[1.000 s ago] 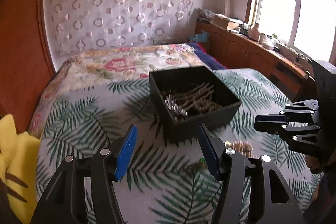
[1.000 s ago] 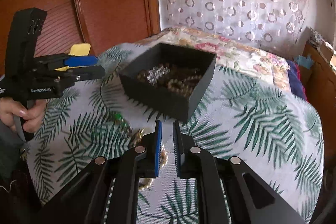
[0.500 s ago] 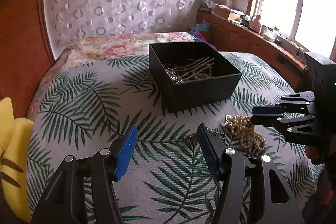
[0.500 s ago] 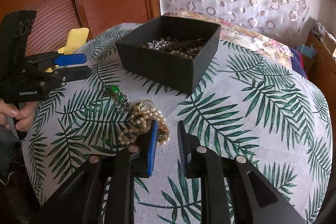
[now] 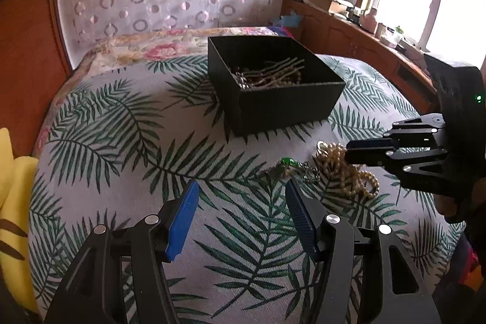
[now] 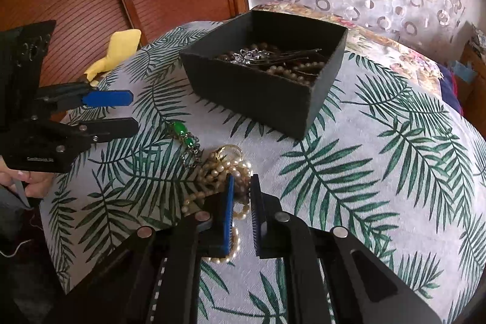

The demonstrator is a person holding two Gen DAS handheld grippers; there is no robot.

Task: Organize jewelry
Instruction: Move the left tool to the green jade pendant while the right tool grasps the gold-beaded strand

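Tablecloth (image 6: 379,202) unchanged; right tool (image 6: 242,187) has lowered onto pearl necklace (image 6: 231,169).

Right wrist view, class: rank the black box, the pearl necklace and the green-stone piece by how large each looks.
1. black box
2. pearl necklace, partly hidden by the right gripper
3. green-stone piece

The necklace lies nearer the camera, but the order looks clear.

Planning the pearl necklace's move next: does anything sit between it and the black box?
Nothing visible does. The pearl necklace lies under the right tool; bare cloth runs to the black box. The green pendant sits aside.
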